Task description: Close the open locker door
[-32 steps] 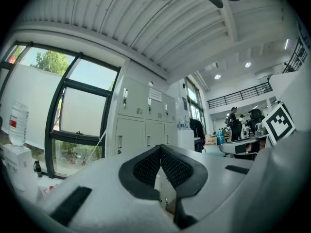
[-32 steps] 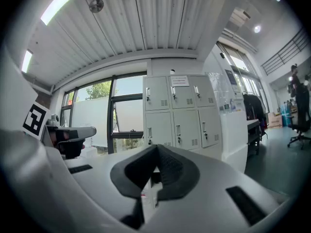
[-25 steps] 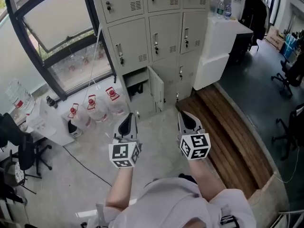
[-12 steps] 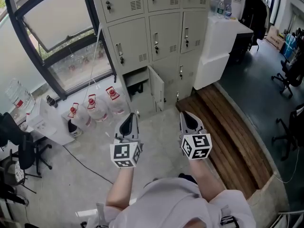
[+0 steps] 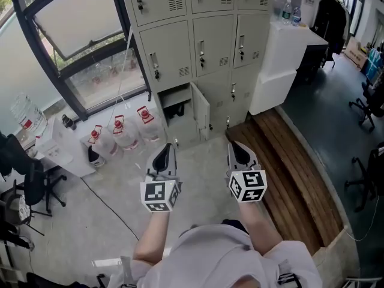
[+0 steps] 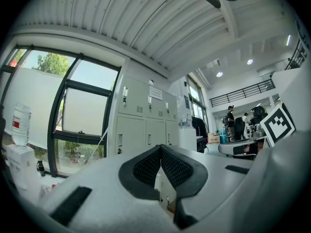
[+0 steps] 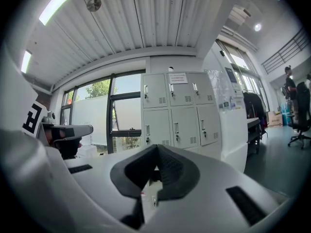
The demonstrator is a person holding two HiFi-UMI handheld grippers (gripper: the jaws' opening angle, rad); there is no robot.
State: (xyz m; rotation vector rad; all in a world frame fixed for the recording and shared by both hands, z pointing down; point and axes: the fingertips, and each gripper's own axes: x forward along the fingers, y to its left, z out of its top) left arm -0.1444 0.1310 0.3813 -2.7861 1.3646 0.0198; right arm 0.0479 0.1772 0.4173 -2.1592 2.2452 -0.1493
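A bank of grey lockers stands against the far wall. In the bottom row one locker door hangs open, swung out to the right of its dark compartment. My left gripper and right gripper are held side by side over the concrete floor, well short of the lockers, both shut and holding nothing. In the left gripper view the shut tips point at the lockers, and the open door shows in the slit below them. The right gripper also faces the lockers.
Three water jugs stand on the floor left of the open locker, under a black-framed window. A white cabinet and a raised wooden platform lie to the right. An office chair and a floor cable are at the left.
The lockers have shifted slightly down and right in the head view. Both grippers keep their places and stay shut.
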